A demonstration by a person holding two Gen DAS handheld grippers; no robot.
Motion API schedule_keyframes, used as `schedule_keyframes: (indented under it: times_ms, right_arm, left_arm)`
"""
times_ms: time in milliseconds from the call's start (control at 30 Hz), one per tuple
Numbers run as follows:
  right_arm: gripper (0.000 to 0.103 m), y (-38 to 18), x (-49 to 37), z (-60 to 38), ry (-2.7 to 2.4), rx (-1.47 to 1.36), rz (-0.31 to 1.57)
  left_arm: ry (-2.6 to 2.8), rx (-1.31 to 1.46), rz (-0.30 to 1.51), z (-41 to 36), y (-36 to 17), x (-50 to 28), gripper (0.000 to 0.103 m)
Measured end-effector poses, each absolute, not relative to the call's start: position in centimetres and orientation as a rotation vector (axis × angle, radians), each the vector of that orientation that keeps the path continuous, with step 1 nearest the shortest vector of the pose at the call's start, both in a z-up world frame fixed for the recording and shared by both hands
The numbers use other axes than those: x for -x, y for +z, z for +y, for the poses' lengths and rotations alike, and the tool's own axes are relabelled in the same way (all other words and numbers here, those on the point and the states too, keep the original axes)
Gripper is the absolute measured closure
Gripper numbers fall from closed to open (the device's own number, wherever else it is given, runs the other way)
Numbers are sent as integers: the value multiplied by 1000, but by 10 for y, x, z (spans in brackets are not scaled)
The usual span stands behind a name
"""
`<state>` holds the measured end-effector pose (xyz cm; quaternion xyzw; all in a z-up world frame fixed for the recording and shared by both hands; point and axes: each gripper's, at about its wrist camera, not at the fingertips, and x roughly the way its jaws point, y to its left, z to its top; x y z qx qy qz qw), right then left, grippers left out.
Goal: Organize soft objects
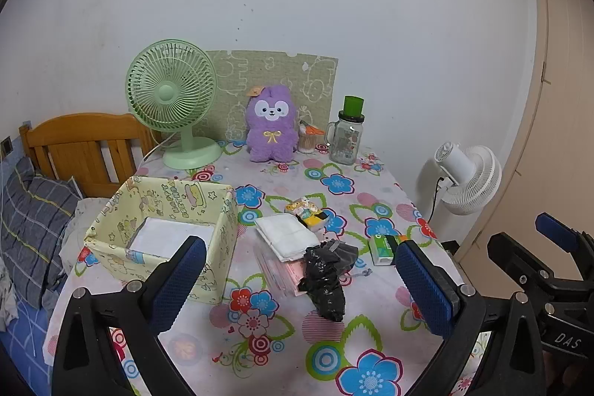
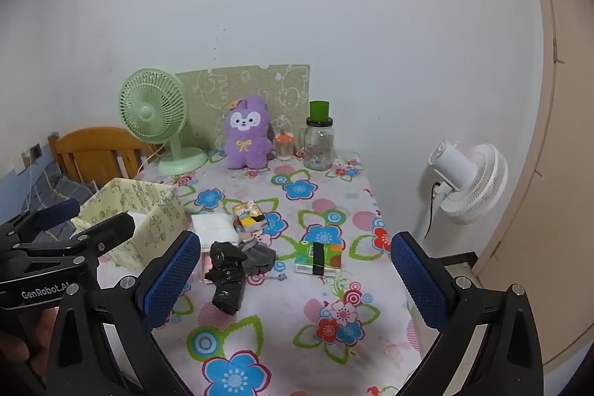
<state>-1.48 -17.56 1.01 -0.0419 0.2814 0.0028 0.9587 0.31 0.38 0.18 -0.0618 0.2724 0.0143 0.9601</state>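
While both stand wide and empty, left hand-held gripper (image 1: 300, 279) and right hand-held gripper (image 2: 293, 270) hover above black bag (image 1: 323, 284).

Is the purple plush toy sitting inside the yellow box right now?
No, the purple plush toy stands at the back of the table beside the green fan, well apart from the yellow box.

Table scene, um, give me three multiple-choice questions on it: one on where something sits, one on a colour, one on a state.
1. Where is the purple plush toy?
A. in the box
B. at the table's far edge, right of the green fan
C. on the bed

2. What colour is the glass jar's lid?
A. green
B. red
C. white

3. How does the left gripper stand?
A. shut on the black bag
B. shut, empty
C. open, empty

Answers: B, it sits by the wall beside the fan; A, the cap is green; C, its pads stand wide apart above the table.
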Motion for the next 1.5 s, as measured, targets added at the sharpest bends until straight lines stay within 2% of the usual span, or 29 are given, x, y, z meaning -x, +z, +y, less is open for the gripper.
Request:
schedule_keyframes:
  times_ms: [1500]
  right_arm:
    - [0, 11, 17, -173, 17, 73, 558]
  left_arm:
    - [21, 113, 539, -4, 7, 1, 0]
